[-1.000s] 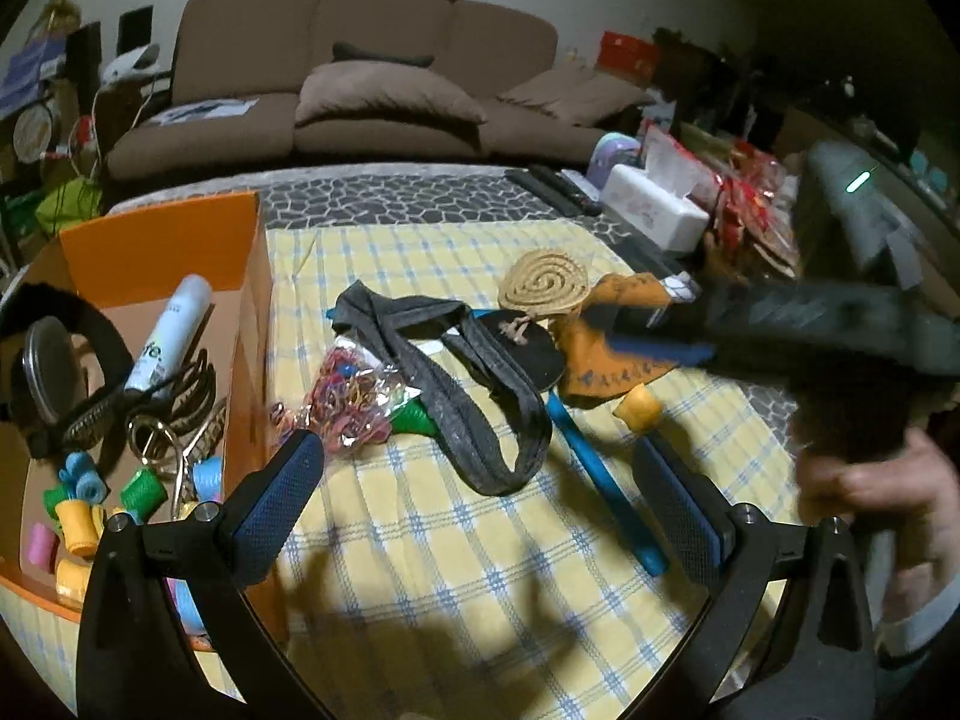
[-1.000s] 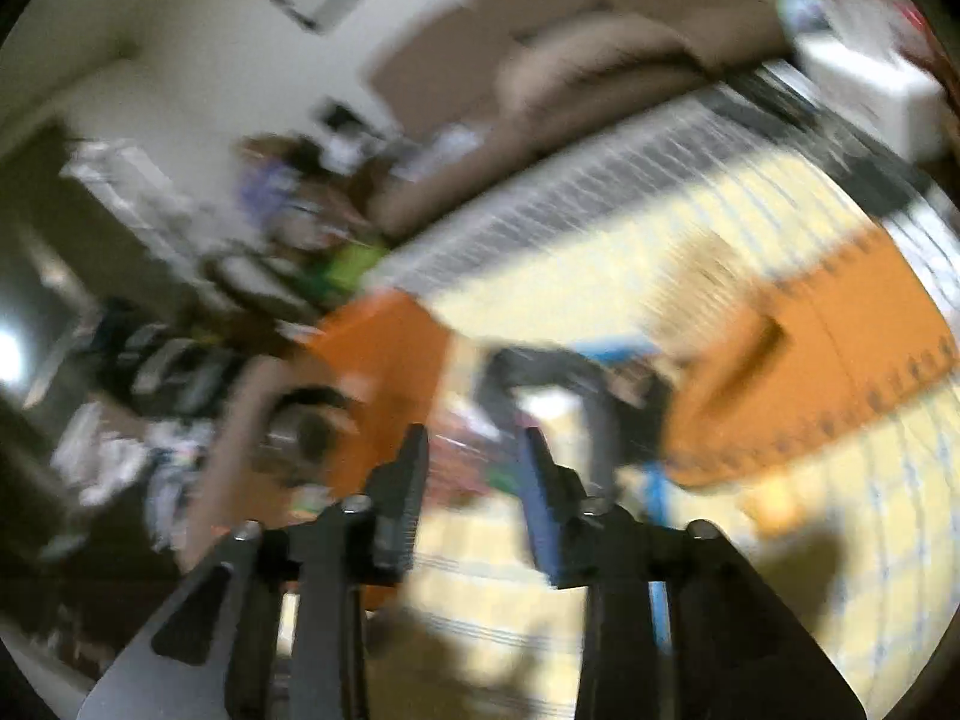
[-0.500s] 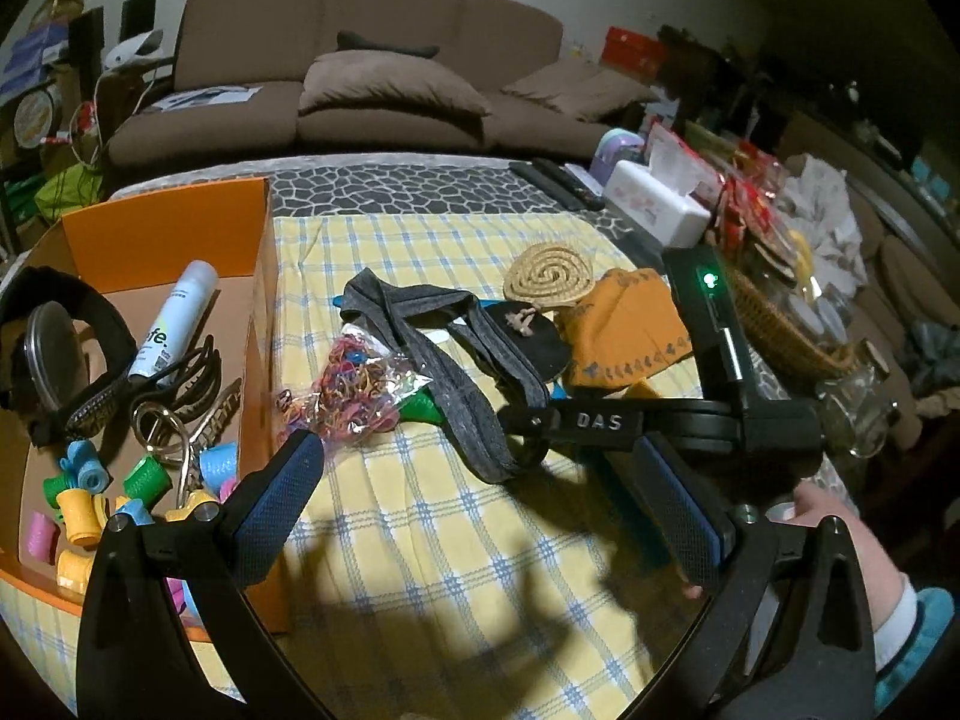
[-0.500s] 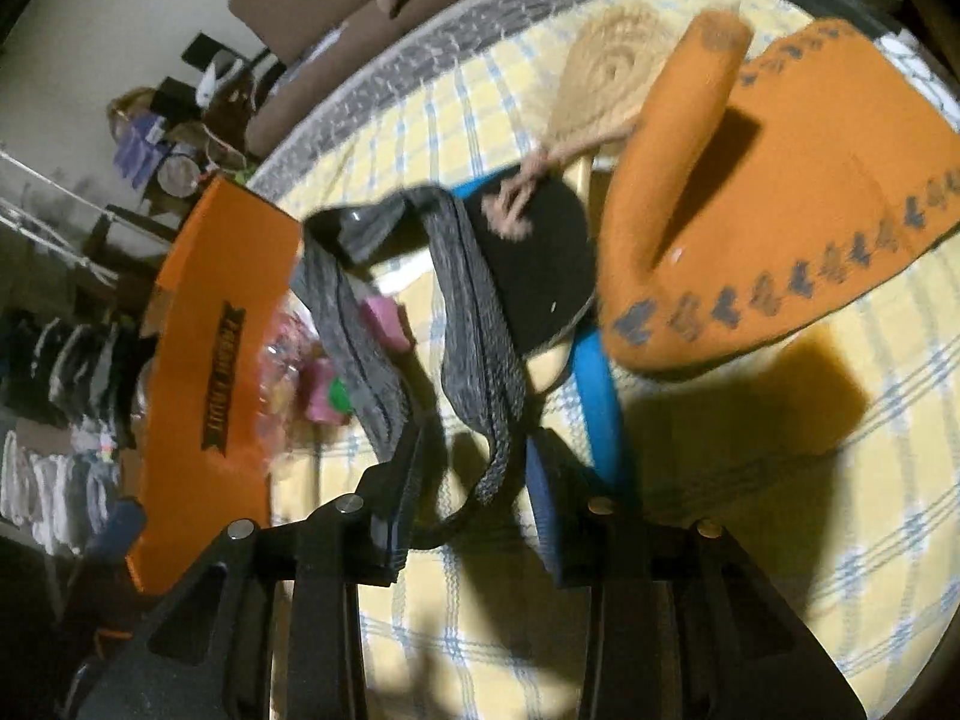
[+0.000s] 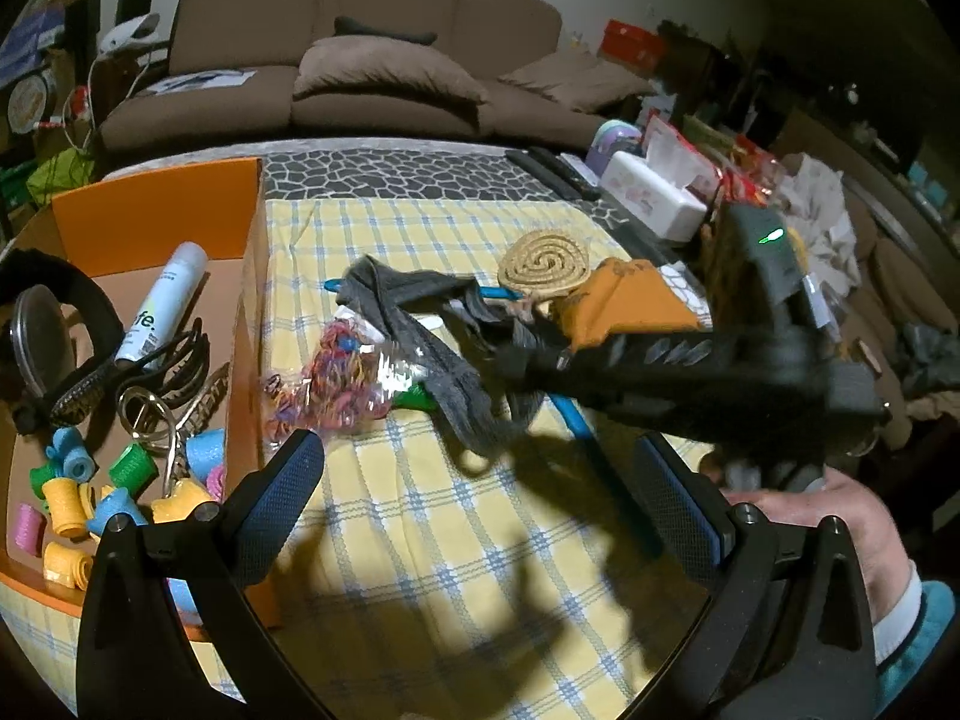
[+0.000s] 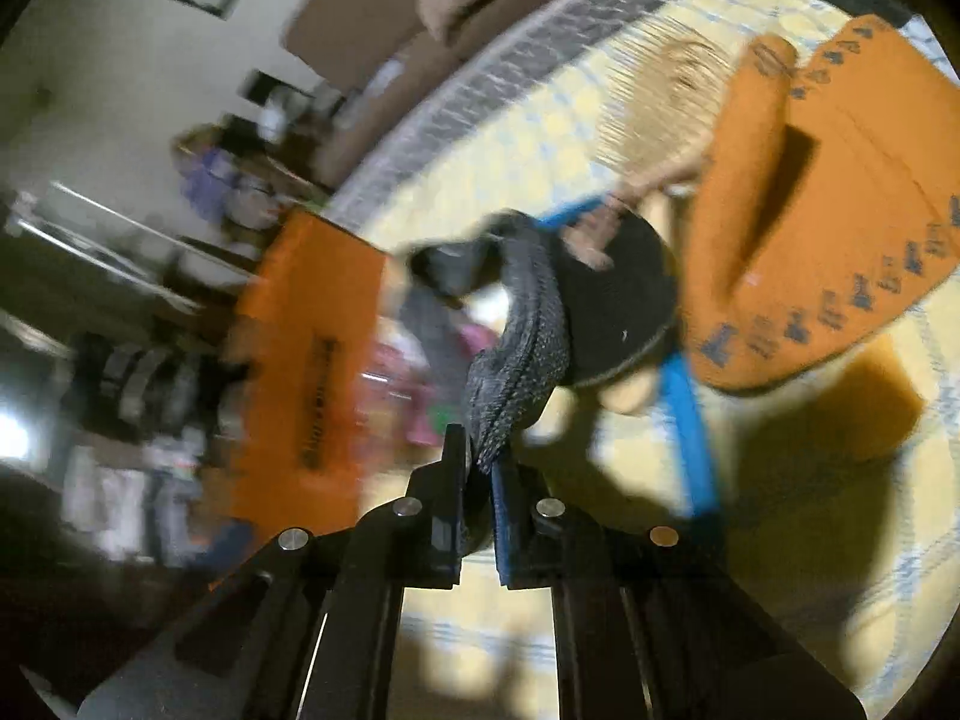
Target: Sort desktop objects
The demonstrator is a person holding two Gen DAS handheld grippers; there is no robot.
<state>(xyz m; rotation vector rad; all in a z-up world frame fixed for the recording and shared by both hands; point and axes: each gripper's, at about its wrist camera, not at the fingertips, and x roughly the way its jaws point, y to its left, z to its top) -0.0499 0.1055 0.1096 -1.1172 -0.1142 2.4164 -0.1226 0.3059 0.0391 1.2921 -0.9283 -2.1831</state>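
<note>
My right gripper (image 6: pixel 480 468) is shut on a grey fabric headband (image 6: pixel 522 354) and lifts it off the yellow checked cloth; it also shows in the left wrist view (image 5: pixel 516 360), with the headband (image 5: pixel 432 348) hanging from it. My left gripper (image 5: pixel 480 492) is open and empty, low over the cloth (image 5: pixel 456 546). An orange box (image 5: pixel 240 252) at the left holds headphones, a spray can (image 5: pixel 162 300), hair clips and several foam rollers (image 5: pixel 66 498). A bag of coloured hair ties (image 5: pixel 336 384) lies beside the box.
A woven spiral coaster (image 5: pixel 543 264), an orange cloth (image 5: pixel 630 306), a blue stick (image 5: pixel 576 420) and a black round pad (image 6: pixel 612 312) lie on the cloth. A tissue box (image 5: pixel 651 198) and clutter stand at the right. A brown sofa (image 5: pixel 360 60) is behind.
My right gripper has closed on the grey headband and raised it, turning leftward. The left gripper has barely moved.
</note>
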